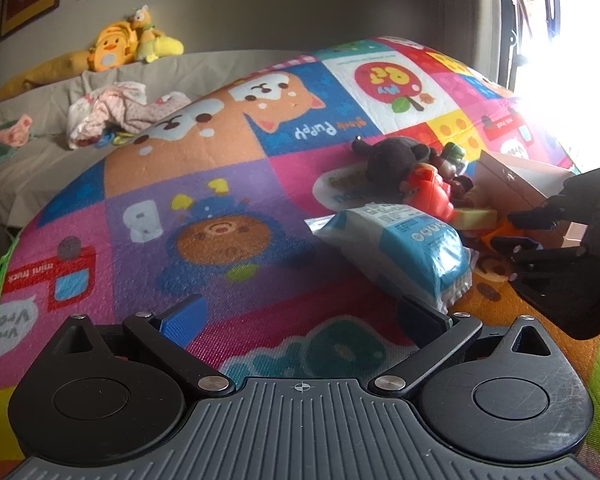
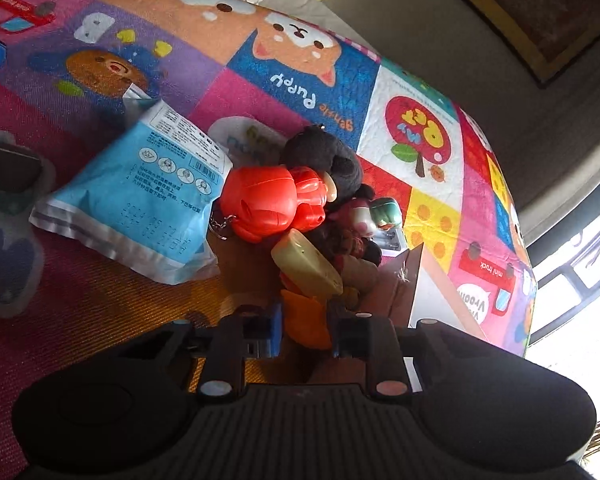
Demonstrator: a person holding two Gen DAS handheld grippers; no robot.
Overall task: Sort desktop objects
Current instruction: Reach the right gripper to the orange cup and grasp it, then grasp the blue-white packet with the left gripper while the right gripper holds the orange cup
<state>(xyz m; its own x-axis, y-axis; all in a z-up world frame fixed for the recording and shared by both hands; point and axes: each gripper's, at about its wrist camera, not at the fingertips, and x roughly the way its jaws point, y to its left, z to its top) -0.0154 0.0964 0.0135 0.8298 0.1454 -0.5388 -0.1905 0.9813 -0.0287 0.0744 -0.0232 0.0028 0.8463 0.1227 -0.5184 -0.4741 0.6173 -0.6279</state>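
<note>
left hand-held gripper (image 1: pixel 300 322): jaws spread wide | right hand-held gripper (image 2: pixel 305 320): jaws narrowed

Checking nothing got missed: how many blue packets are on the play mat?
1: the blue packet lies flat on the play mat, left of the red toy. Others could hide under the toy pile.

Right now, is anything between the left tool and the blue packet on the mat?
Nothing visible. The left tool is open over bare mat, and the blue packet lies just beyond its right finger. The toy pile sits behind the packet, not in the path.
</note>
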